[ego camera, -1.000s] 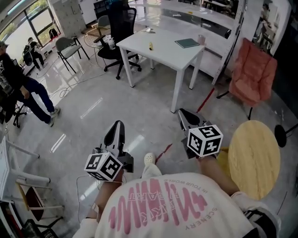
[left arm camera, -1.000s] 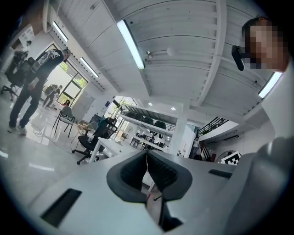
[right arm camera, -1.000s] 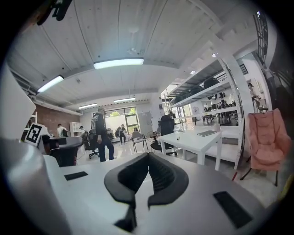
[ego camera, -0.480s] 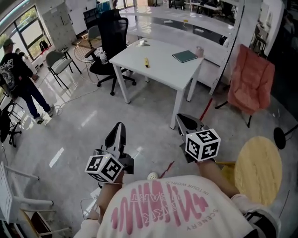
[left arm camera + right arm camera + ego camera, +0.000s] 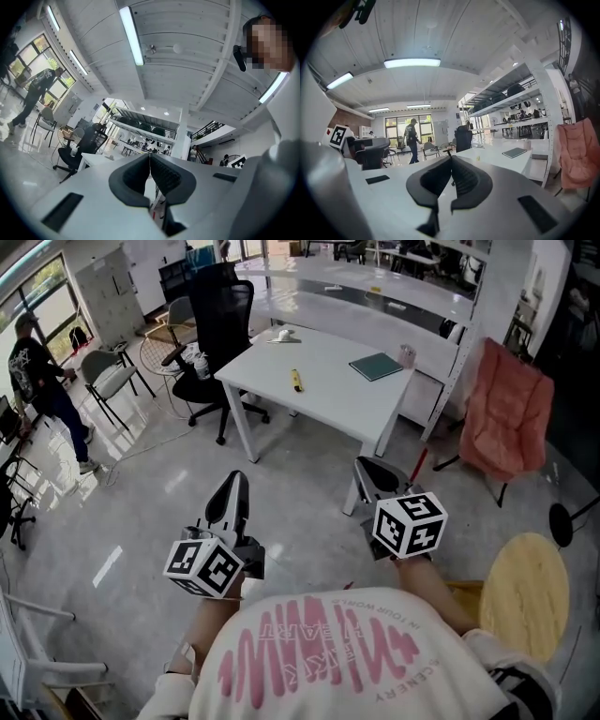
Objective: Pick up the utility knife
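Observation:
A yellow utility knife (image 5: 296, 380) lies on the white table (image 5: 328, 399) ahead of me, near its middle; in the right gripper view the utility knife (image 5: 478, 158) is a small yellow speck on the tabletop. My left gripper (image 5: 235, 486) is held low over the floor, well short of the table, its jaws shut with nothing between them. My right gripper (image 5: 371, 471) hangs just in front of the table's near corner, also shut and empty. The left gripper (image 5: 149, 160) points slightly upward toward the ceiling. The right gripper (image 5: 451, 161) looks level across the room.
A dark green notebook (image 5: 377, 366) and a small pink cup (image 5: 406, 355) rest on the table's right side, a white object (image 5: 281, 336) at its far left. A black office chair (image 5: 220, 324) stands left of the table, a pink folding chair (image 5: 506, 413) right. A person (image 5: 42, 381) stands far left. A round wooden stool (image 5: 525, 582) sits near right.
The table has come nearer in the head view as both grippers travelled forward toward it and rose a little. The person at the left has moved further back. Both jaws stayed shut.

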### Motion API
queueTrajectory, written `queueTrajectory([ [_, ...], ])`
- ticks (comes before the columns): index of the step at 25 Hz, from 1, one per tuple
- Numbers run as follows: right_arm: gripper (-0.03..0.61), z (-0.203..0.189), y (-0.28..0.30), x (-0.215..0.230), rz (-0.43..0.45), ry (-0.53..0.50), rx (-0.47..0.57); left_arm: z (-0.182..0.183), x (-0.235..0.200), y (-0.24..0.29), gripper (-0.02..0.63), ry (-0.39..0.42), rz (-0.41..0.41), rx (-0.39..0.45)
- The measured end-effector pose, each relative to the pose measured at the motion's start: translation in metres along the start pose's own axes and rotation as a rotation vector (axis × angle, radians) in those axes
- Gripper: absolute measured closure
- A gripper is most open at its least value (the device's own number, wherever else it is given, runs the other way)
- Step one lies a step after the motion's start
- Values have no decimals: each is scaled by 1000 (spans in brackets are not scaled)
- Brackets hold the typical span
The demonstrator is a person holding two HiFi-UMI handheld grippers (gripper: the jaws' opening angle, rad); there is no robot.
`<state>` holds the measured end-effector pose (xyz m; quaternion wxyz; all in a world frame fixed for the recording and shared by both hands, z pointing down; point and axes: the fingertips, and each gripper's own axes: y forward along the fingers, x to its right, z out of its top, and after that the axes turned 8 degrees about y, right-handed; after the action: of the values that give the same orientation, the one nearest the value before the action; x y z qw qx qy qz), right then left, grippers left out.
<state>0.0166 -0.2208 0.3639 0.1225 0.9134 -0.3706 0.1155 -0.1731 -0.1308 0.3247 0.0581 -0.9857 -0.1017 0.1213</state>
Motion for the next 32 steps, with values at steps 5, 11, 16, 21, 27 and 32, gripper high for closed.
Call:
queueTrajectory([
  [5, 561, 4, 30, 1, -9, 0, 10, 0, -27, 18, 589, -6, -8, -1],
  [11, 561, -4, 57, 5, -18, 6, 2, -7, -49, 34, 589, -16, -20, -9],
  [16, 561, -9, 67, 1, -22, -13, -10, -11, -61, 35, 589, -31, -24, -8],
  [21, 561, -23, 78, 3, -27, -2, -63, -26, -74, 33, 589, -53, 2, -50],
  [27, 561, -35, 107, 18, -17, -11, -115, -44, -89, 53, 589, -94, 10, -80],
  [32, 561, -30, 150, 33, -2, -12, -120, -46, -112, 82, 589, -81, 14, -77],
])
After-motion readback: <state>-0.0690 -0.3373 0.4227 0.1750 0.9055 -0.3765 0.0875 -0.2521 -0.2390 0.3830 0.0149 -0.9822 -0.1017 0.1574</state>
